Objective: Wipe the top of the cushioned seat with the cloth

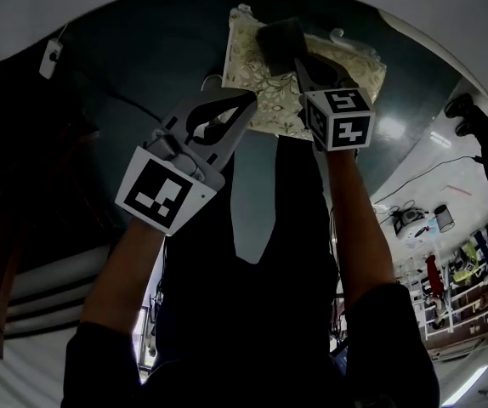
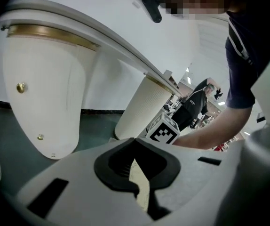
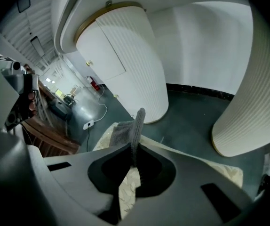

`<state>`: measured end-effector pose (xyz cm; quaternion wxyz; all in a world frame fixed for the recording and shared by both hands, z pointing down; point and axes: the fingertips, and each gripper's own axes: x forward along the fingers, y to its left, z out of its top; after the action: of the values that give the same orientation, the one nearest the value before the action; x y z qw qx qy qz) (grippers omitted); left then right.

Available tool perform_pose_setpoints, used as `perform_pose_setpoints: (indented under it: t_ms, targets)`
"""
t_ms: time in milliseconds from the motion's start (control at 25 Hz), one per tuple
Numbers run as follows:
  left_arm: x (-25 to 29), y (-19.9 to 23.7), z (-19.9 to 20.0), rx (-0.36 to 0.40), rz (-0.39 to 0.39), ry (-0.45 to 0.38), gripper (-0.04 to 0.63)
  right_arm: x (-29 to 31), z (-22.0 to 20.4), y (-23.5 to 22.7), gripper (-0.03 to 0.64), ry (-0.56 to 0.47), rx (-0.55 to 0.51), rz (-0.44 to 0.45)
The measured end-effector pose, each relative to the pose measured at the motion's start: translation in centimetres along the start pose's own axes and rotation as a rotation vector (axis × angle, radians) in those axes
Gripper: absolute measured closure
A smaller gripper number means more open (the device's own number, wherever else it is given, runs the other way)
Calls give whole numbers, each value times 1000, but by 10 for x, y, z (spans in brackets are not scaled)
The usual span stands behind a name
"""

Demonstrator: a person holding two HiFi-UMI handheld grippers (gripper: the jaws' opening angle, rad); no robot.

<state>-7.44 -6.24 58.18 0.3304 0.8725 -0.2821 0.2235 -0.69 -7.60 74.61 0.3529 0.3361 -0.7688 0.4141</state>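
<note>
Right tool (image 1: 297, 60) pinches grey cloth (image 1: 280, 36) on floral seat (image 1: 259, 92); left tool (image 1: 246, 100) pressed together.

No legible text, brand, number or worded sign appears in any view.

Coded markings only:
- Head view, left of centre: the marker cube (image 1: 163, 192) of the left tongs (image 1: 246, 100) carries a square black-and-white block pattern on a white face. It contains no letters or digits.
- Head view, upper centre-right: the marker cube (image 1: 339, 119) of the right tongs (image 1: 292, 55) carries similar patterns on two visible faces.
- Left gripper view, centre: the right cube shows one patterned face.

Illegible items:
- White tag (image 1: 50, 58), upper left of the head view: no print can be made out.
- Packaged goods (image 1: 473, 253), lower right of the head view: too small to read.
</note>
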Motion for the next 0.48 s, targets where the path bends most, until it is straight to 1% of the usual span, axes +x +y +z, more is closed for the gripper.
perform_pose_setpoints:
  t_ms: [480]
  targets:
    - [82, -72, 13, 60, -96, 59, 588, -62, -49, -98, 583, -29, 95, -81]
